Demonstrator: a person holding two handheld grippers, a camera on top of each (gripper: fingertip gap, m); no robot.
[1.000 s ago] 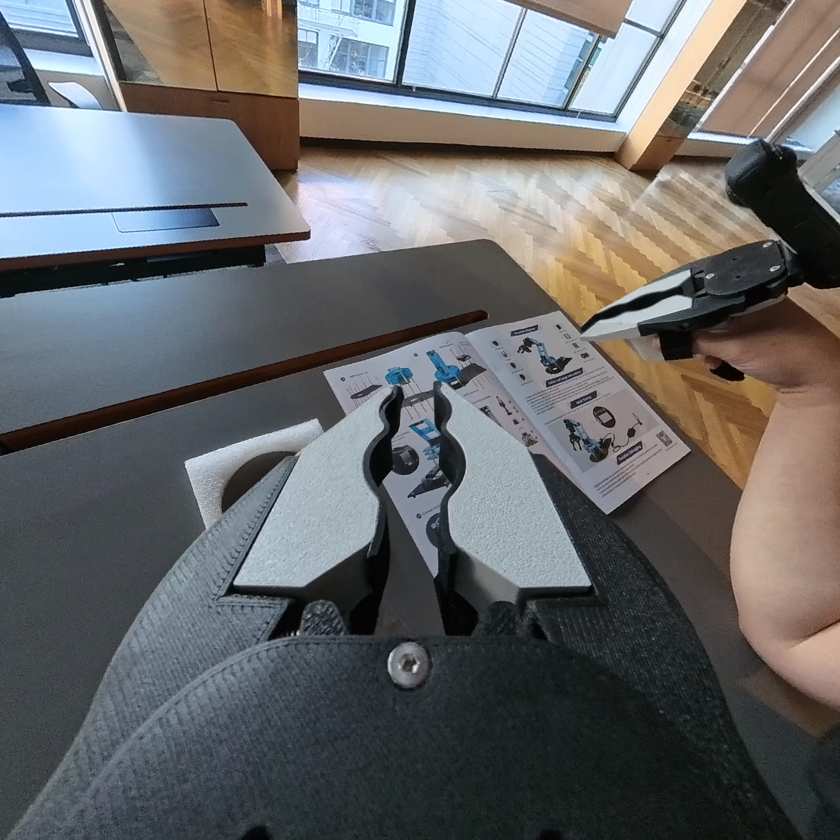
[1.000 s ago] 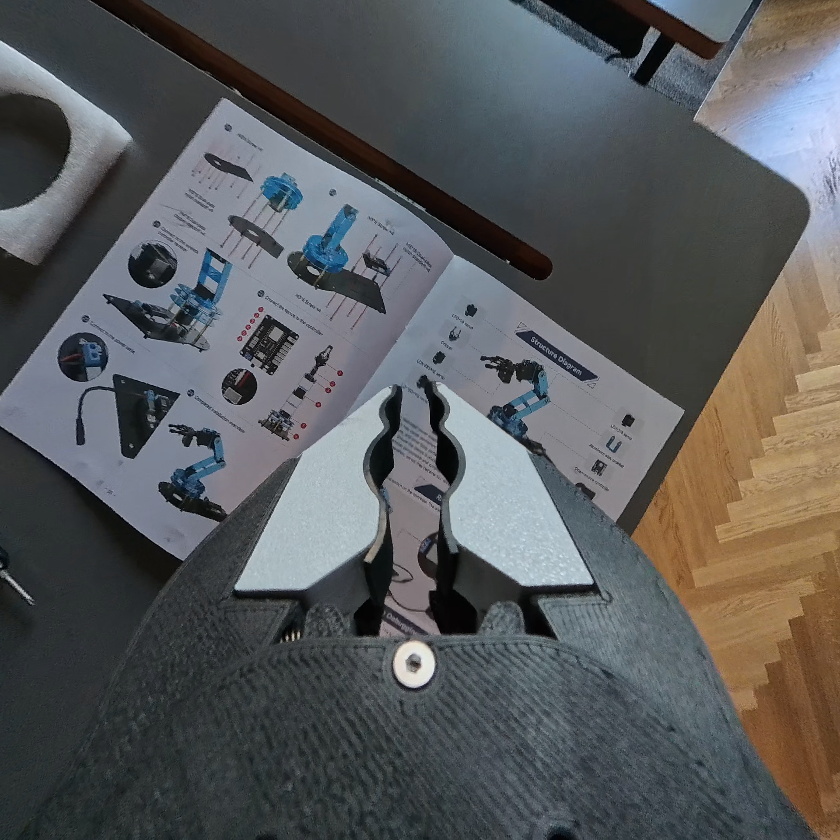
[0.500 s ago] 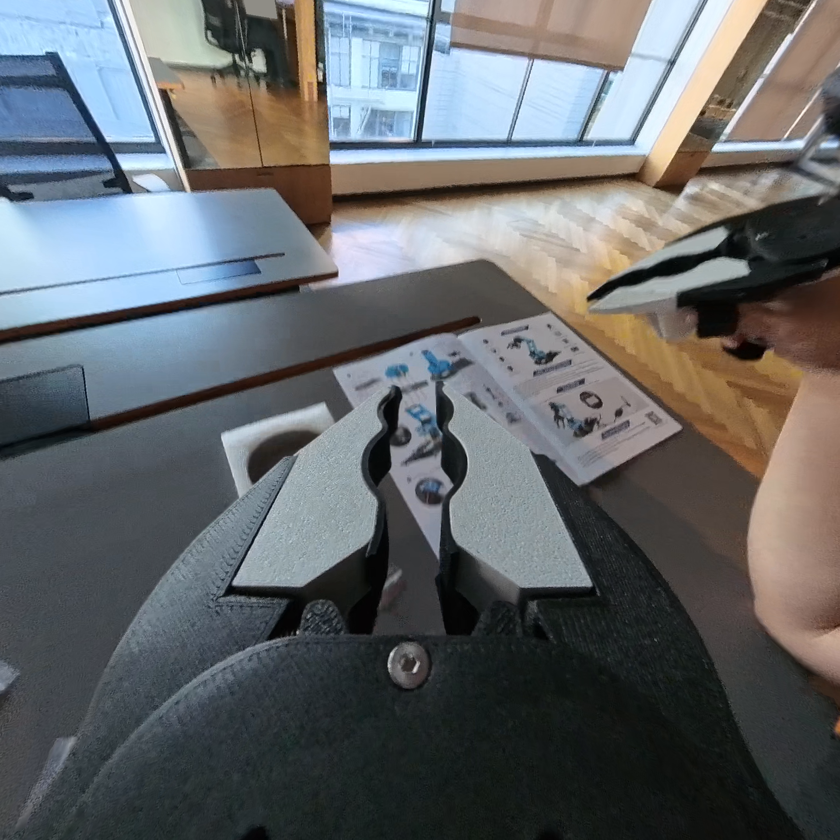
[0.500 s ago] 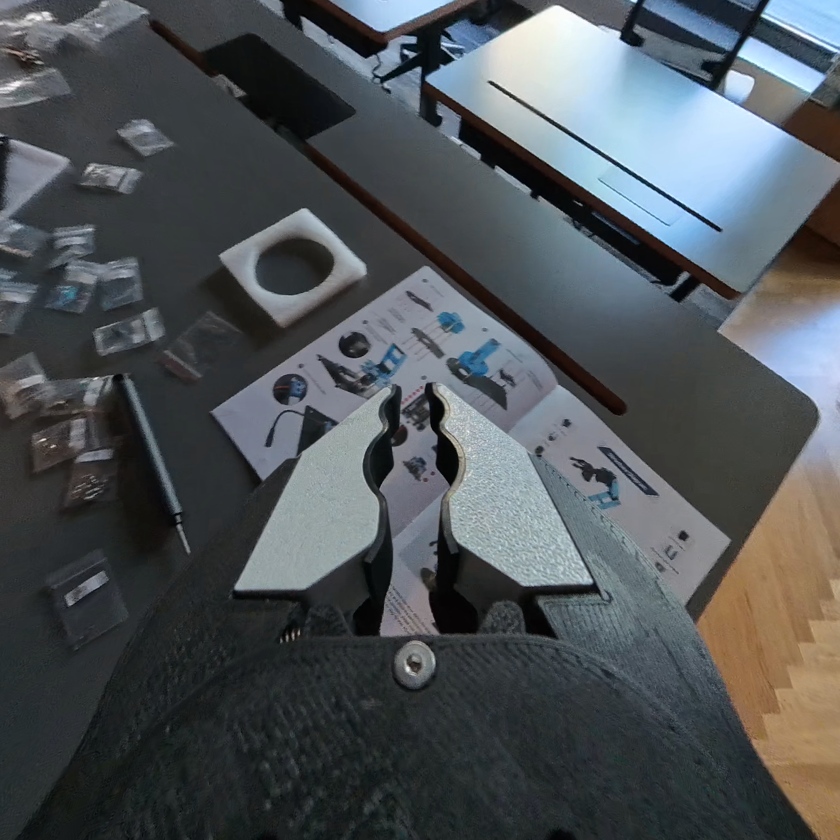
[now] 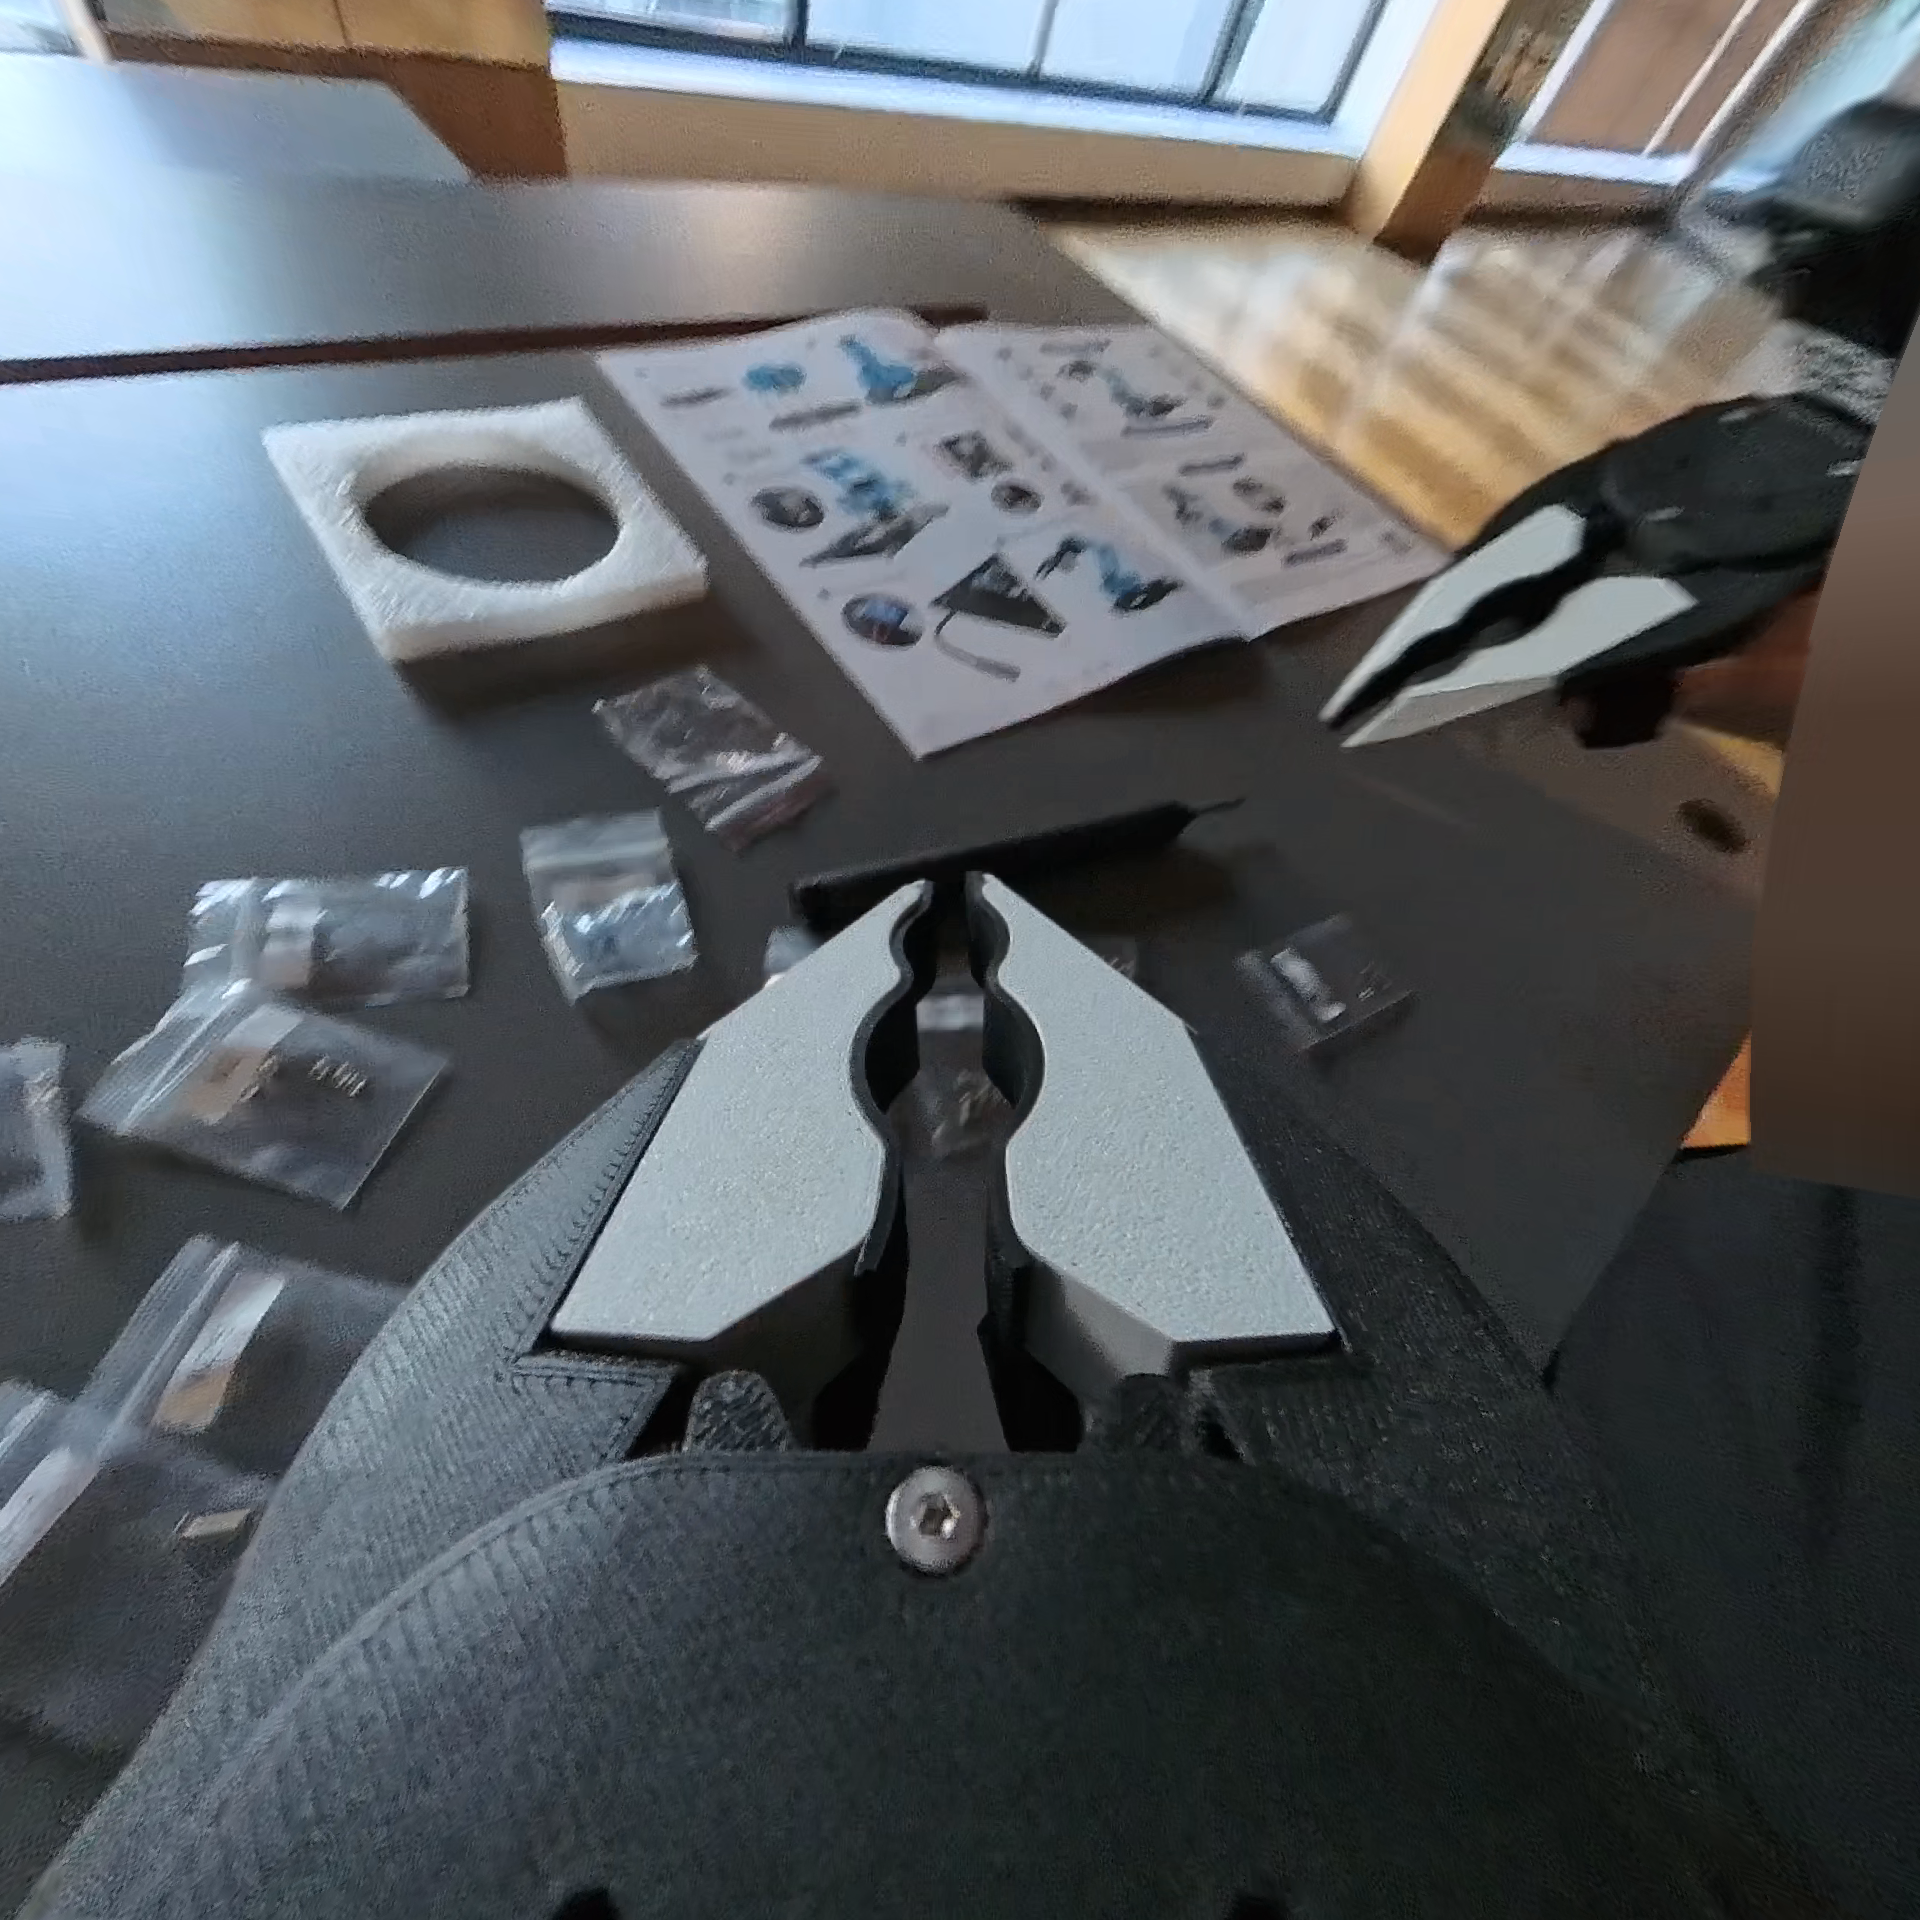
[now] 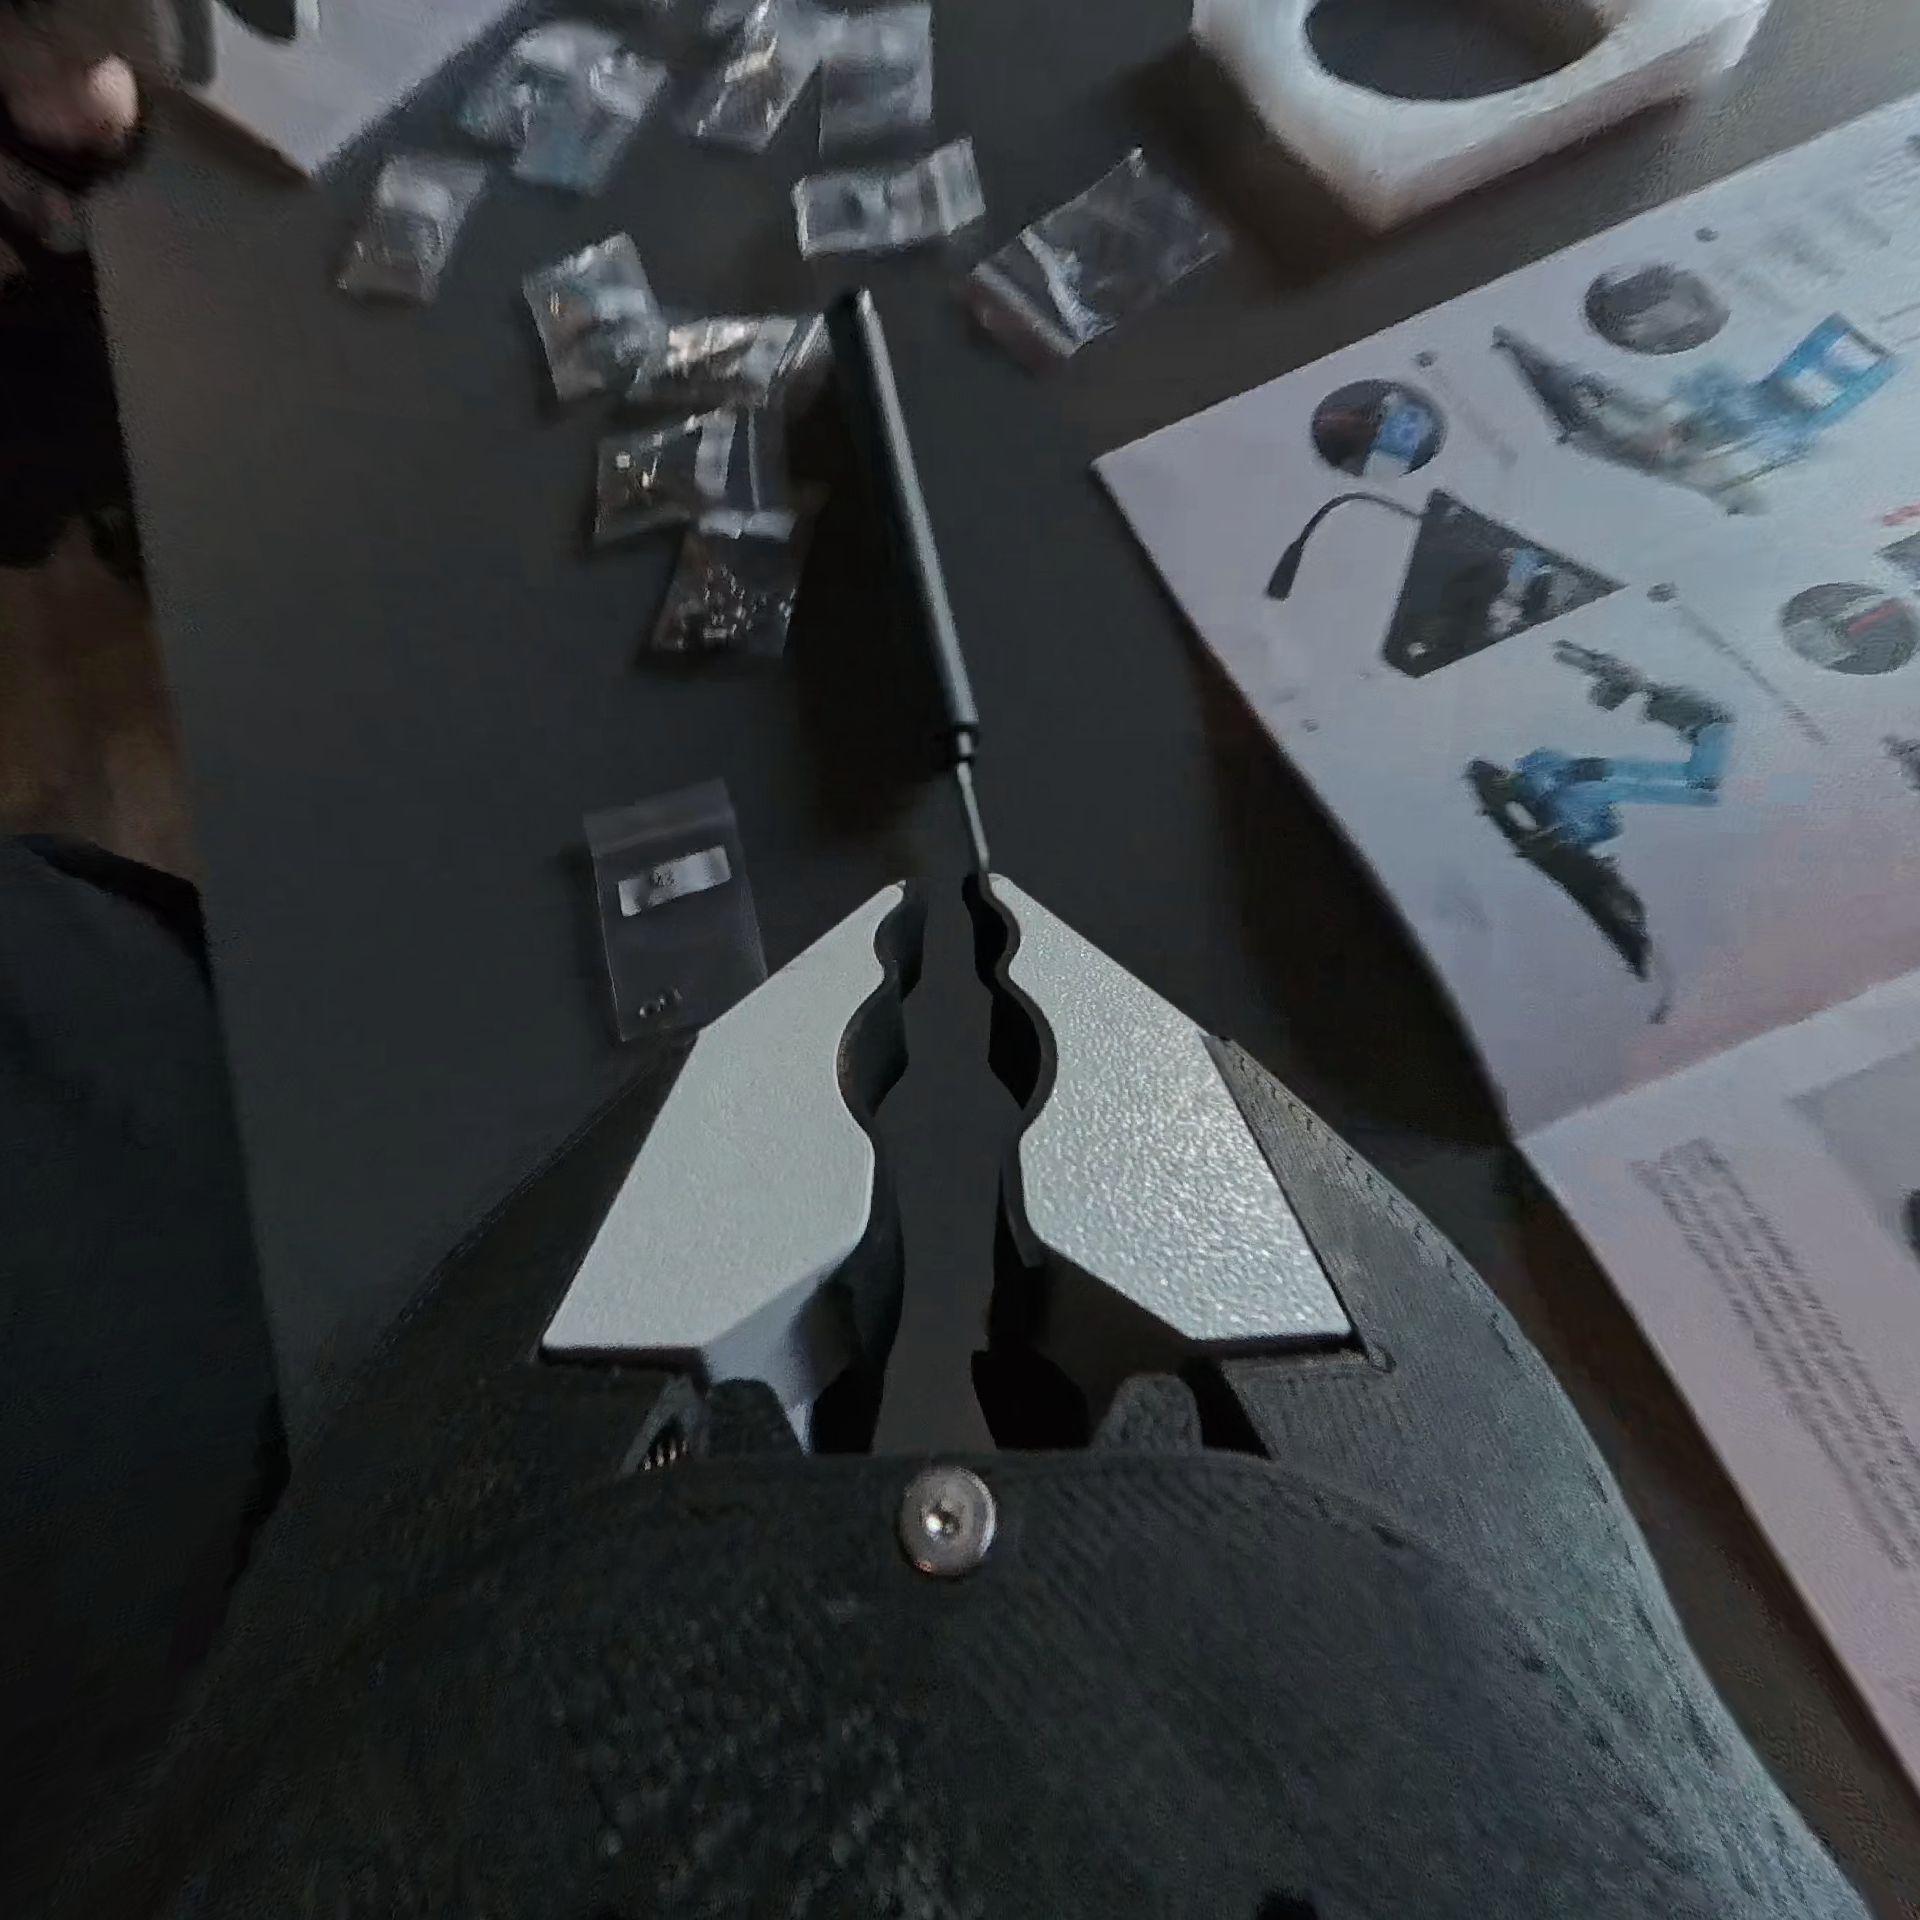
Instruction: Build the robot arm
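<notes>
Screwdriver [image 6: 914, 540] tip just beyond right gripper [image 6: 945, 883], jaws slightly parted.

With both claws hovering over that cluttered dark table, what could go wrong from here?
The slim black screwdriver lies just beyond the right gripper, with little plastic parts bags crowding its handle; a grab there might catch a bag. Round and thin, it may roll or slip aside. The left gripper hovers near the handle end, so the two grippers could bump.
</notes>
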